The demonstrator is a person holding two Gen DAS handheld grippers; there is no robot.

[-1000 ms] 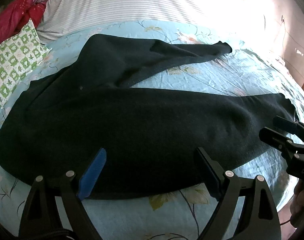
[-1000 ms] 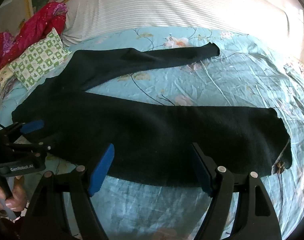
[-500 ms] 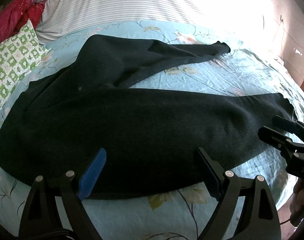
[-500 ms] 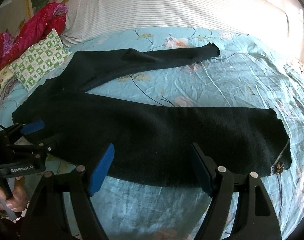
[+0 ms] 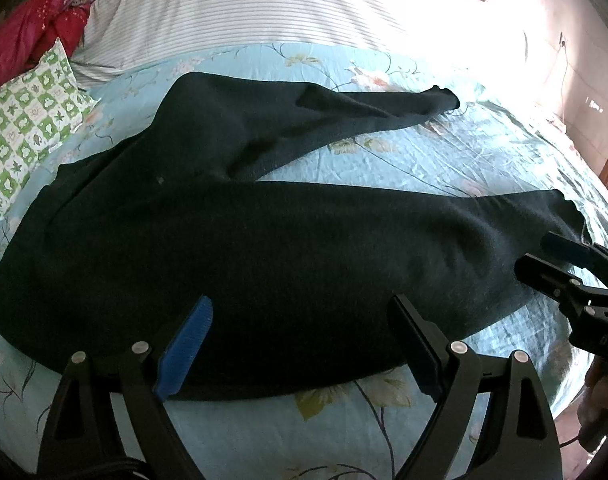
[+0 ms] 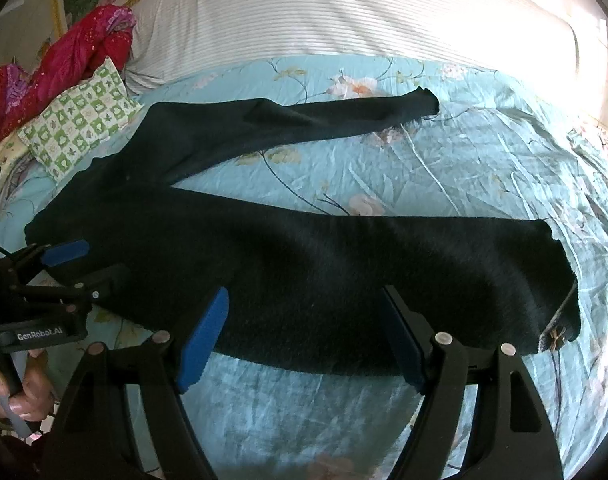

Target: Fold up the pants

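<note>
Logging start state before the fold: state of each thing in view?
pants: unfolded, flat on bed, legs splayed apart
left gripper: open, empty
right gripper: open, empty
pillow: lying beside waistband
red cloth: bunched at bed edge

White "GenRobot.AI" lettering on the left hand-held gripper (image 6: 78, 266) body, partial "DAQ" on the right hand-held gripper (image 5: 544, 260).

A home bedroom: a bed with a floral light-blue sheet (image 6: 484, 168), a striped white cover (image 6: 324, 12) above it, and a green-checked pillow (image 6: 80, 120) at upper left.
</note>
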